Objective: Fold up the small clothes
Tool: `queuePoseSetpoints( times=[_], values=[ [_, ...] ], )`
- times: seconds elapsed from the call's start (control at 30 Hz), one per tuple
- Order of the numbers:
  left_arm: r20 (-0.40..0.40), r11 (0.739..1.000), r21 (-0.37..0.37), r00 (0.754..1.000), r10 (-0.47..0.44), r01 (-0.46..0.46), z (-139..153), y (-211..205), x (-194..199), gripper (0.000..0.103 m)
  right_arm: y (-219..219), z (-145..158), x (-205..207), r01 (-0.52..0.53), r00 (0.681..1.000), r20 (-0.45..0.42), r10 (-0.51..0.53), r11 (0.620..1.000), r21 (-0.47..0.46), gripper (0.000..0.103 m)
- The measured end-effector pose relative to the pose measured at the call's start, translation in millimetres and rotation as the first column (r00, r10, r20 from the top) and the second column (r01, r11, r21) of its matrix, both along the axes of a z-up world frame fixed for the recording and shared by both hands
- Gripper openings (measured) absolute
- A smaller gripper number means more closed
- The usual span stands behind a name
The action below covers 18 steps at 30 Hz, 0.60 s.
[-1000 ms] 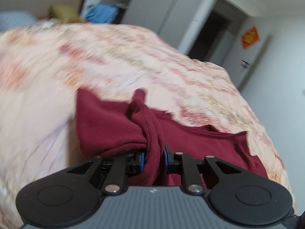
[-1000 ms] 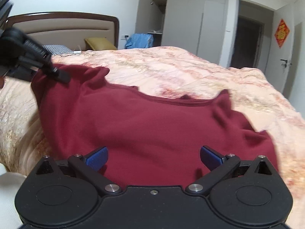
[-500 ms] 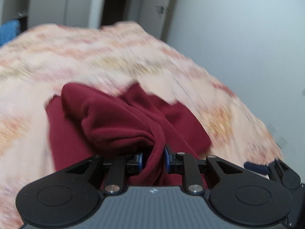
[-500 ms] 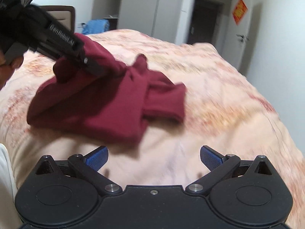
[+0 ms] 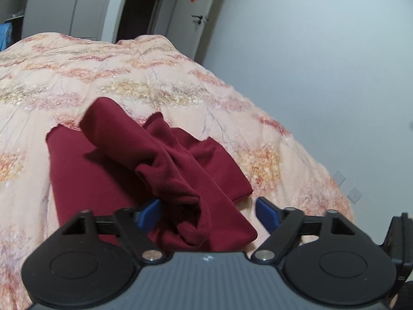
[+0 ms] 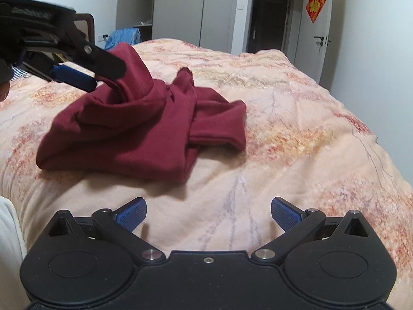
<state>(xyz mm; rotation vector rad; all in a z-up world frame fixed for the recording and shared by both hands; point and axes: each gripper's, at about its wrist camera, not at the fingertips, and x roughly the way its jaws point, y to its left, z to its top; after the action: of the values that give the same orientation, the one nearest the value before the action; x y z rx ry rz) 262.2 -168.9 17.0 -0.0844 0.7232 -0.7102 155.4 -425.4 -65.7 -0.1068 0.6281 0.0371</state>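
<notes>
A dark red garment (image 5: 144, 160) lies folded over itself on the peach floral bedspread (image 5: 155, 82). My left gripper (image 5: 207, 213) is open, with a bunched fold of the garment hanging loose between its blue pads. In the right wrist view the garment (image 6: 134, 134) lies at the left middle, and the left gripper (image 6: 93, 73) hovers at its raised top fold. My right gripper (image 6: 208, 213) is open and empty above bare bedspread (image 6: 284, 142), in front of the garment.
The bed's right edge drops off beside a white wall (image 5: 322, 64). A door with a red decoration (image 6: 315, 4) and a dark doorway (image 6: 271, 23) stand beyond the bed. A blue cloth (image 6: 126, 36) lies by the wardrobe.
My left gripper carried the fold over to the right and has opened, letting go of the garment. My right gripper pulled back from the garment and stays open.
</notes>
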Motion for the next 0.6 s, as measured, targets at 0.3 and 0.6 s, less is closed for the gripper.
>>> queuePoseSetpoints(
  times=[0.3,0.6],
  values=[
    [-0.065,0.956,-0.056,0.957,0.284,-0.288,9.2,78.3,-15.3,0.101,14.9,20.6,5.3,-0.081,0.994,0.078,0.074,0.992,0.095,0.102],
    [-0.081,0.825,0.080,0.822,0.564,-0.559,-6.4,134.6,2.2,0.103,60.7,45.4,53.1,-0.153,0.983,0.131,0.127,0.965,0.212,0.102]
  ],
)
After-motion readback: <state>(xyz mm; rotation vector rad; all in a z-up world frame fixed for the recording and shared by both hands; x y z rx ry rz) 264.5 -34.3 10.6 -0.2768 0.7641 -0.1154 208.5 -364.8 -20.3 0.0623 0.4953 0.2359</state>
